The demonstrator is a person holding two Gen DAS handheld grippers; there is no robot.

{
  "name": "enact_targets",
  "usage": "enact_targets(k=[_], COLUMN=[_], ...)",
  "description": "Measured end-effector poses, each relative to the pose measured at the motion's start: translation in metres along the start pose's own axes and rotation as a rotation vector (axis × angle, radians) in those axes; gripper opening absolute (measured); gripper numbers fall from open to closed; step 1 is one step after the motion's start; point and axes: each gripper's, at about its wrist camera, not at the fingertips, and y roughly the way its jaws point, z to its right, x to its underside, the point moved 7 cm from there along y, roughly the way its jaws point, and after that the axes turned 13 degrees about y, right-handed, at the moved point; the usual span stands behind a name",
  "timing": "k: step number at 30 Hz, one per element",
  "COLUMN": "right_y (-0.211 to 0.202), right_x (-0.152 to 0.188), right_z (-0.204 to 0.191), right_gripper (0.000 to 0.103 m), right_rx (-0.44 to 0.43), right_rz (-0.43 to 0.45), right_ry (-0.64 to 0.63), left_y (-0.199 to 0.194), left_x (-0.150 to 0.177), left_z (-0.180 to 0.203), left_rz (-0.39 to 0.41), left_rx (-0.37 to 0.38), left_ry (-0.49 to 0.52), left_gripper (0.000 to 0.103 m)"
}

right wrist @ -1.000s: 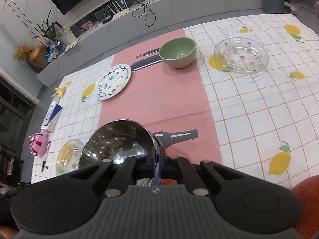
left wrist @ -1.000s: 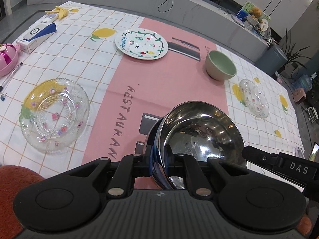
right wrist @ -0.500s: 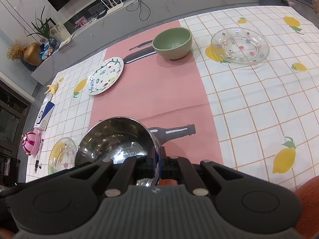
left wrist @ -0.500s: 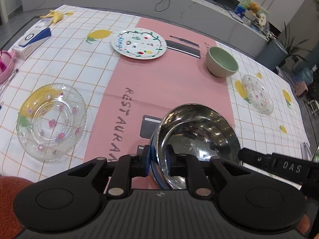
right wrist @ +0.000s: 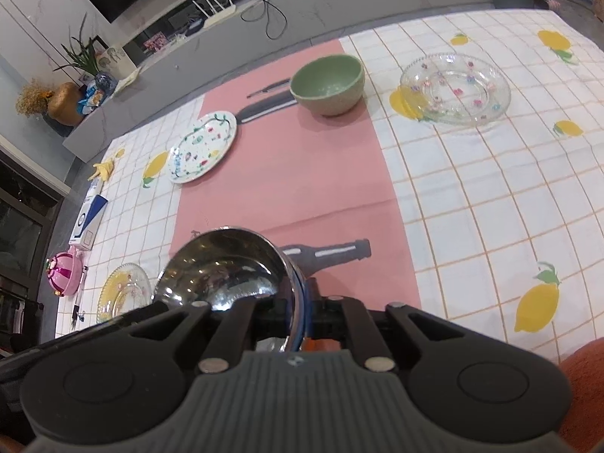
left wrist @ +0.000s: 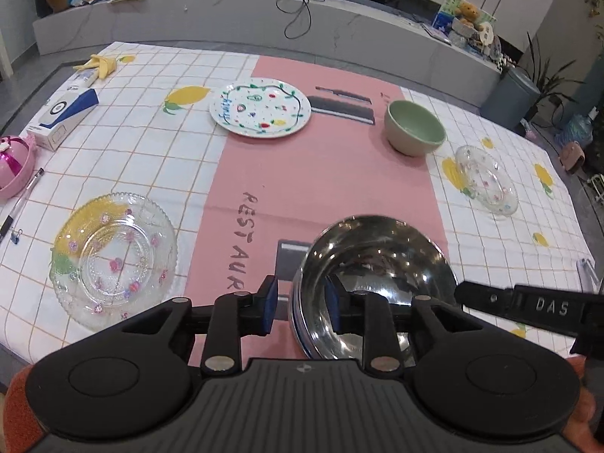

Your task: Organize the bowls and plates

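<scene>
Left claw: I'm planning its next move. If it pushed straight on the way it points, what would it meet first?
Probably the steel bowl's near rim, which sits between the left claw's opened fingers; beyond lies pink cloth.

Left gripper (left wrist: 300, 307) fingers just opening — straddling steel bowl (left wrist: 377, 275) rim.

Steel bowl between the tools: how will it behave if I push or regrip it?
The steel bowl looks thin and polished, so probably light and slippery at the rim. Its rounded wall suggests it may rock or skate on the tablecloth. Likely rigid, not fragile.
</scene>
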Motion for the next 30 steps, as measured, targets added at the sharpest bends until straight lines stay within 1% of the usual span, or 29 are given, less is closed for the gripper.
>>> enact_targets(k=[2,3,4,5,8,12,18,22,27,30], right_y=[-0.002,-0.004,-0.006,-0.008,-0.017,-0.026,-0.031,-0.027,-0.017,-0.006], right_x=[-0.001,-0.003,-0.005,-0.007,-0.015,-0.026,-0.047,-0.062,-0.084,-0.102], right_z=[0.001,0.002,0.002,0.003,0.003,0.003,0.007,0.012,0.015,0.018], right_gripper=[0.011,0.016,0.023,0.026,0.028,0.031,0.037,0.038,0.04,0.042], right_rx=[-0.003,-0.001,-0.004,-0.009,-0.016,-0.013,-0.006,0.002,0.021,0.036], right_rz=[0.003,0.008,0.016,0.026,0.056,0.106,0.154,0.172,0.192,0.197], right_ry=[0.004,0.004,0.007,0.01,0.01,-0.001,-0.005,0.003,0.009,0.018], left_y=[-0.006,-0.008,-0.011,-0.014,-0.02,-0.019,-0.009,0.0,0.014,0.024], left_x=[-0.005,-0.009,-0.012,-0.016,-0.029,-0.042,-0.058,-0.071,-0.091,-0.103], left_z=[-0.001,-0.002,-0.002,-0.002,0.001,0.01,0.028,0.039,0.047,0.051], left_rz=[0.022,0.032,0.044,0.055,0.084,0.102,0.088,0.074,0.048,0.028], left_rx=[-0.001,-0.004,-0.005,-0.004,0.004,0.03,0.074,0.094,0.119,0.119], left_ry=[0.0,0.0,0.002,0.005,0.017,0.037,0.086,0.13,0.138,0.145], left_gripper=[0.031,0.031,0.031,0.031,0.031,0.032,0.033,0.033,0.034,0.034])
